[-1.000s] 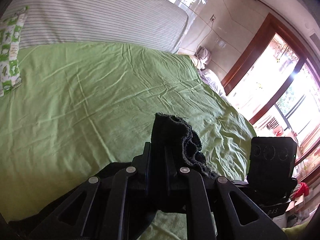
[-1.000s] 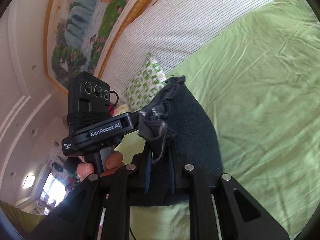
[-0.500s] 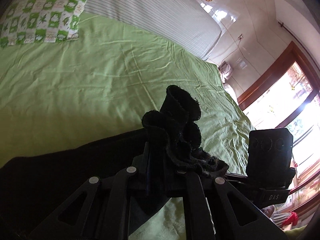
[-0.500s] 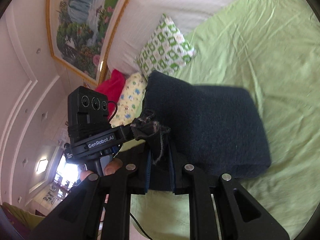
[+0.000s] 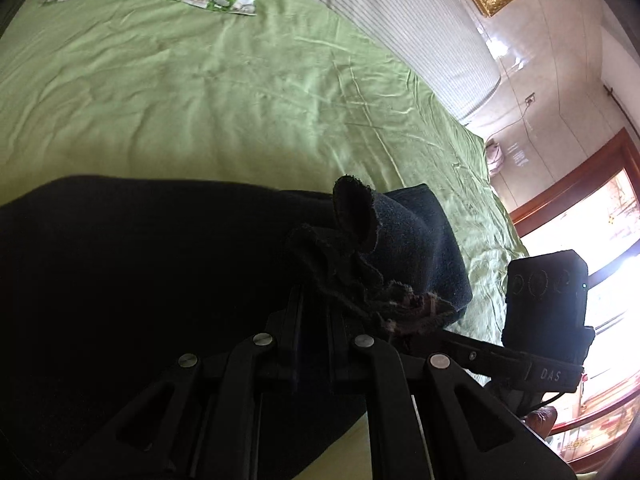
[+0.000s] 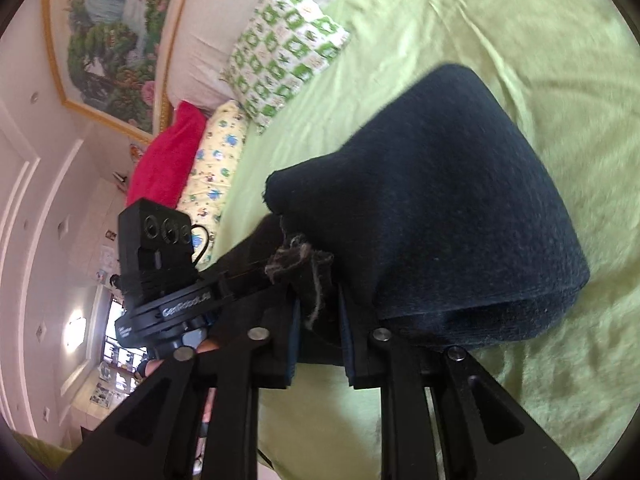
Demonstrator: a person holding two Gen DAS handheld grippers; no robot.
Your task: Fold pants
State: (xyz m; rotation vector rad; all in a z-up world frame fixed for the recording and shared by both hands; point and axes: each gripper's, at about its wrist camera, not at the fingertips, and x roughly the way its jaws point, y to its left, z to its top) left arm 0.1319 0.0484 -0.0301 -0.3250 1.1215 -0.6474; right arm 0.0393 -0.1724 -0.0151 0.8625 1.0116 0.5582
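left jaws clenched on the pants (image 5: 400,240) frayed edge, right jaws opening round it, green sheet (image 5: 200,100) beyond.

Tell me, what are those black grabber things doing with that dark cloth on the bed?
A person is folding dark navy fleece pants on the green bedsheet. The left gripper is shut on a frayed edge. The right gripper has cloth between its jaws, which are opening. The pants lie doubled over on the bed.
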